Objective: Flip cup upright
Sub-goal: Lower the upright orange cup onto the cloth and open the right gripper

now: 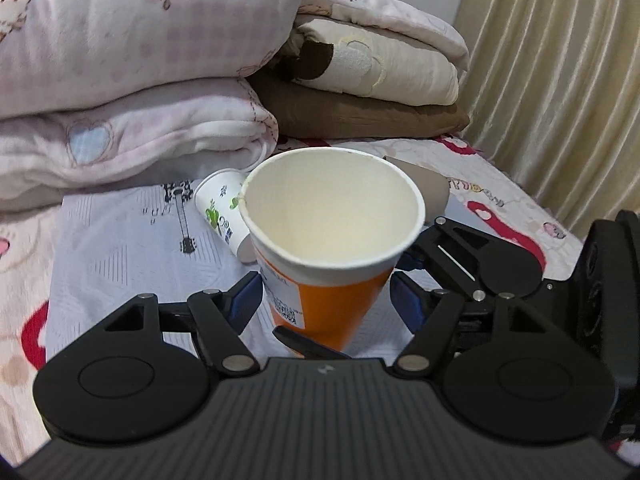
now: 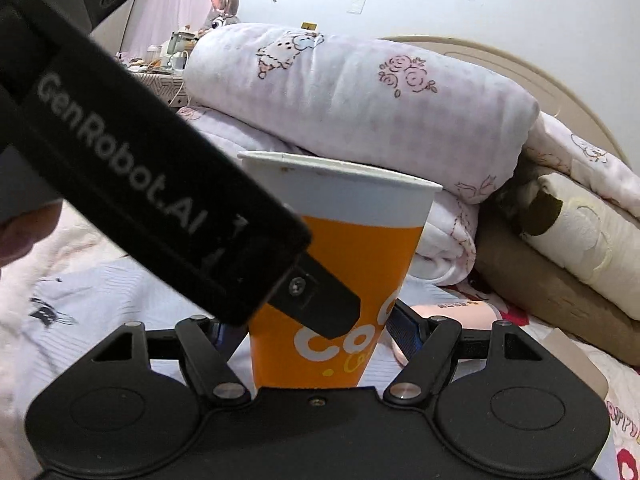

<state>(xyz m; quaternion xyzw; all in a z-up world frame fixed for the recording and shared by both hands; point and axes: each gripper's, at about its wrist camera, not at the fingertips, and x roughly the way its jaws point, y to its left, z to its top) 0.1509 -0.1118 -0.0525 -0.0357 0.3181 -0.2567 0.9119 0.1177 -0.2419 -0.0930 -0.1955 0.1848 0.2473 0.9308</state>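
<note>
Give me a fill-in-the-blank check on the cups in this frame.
1. The orange cup stands with its mouth facing ___.
2. Behind it, the white cup with green print lies on its ___.
3. The inside of the orange cup is ___.
4. The fingers of the left claw flank the ___ cup.
Missing words: up; side; empty; orange.

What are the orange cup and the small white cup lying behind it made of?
Orange cup: looks like coated paper, judging by its rolled rim, visible side seam and matte cream inside. White cup lying on its side: probably paper too, with printed green graphics and a thin wall; any coating is unclear.
</note>
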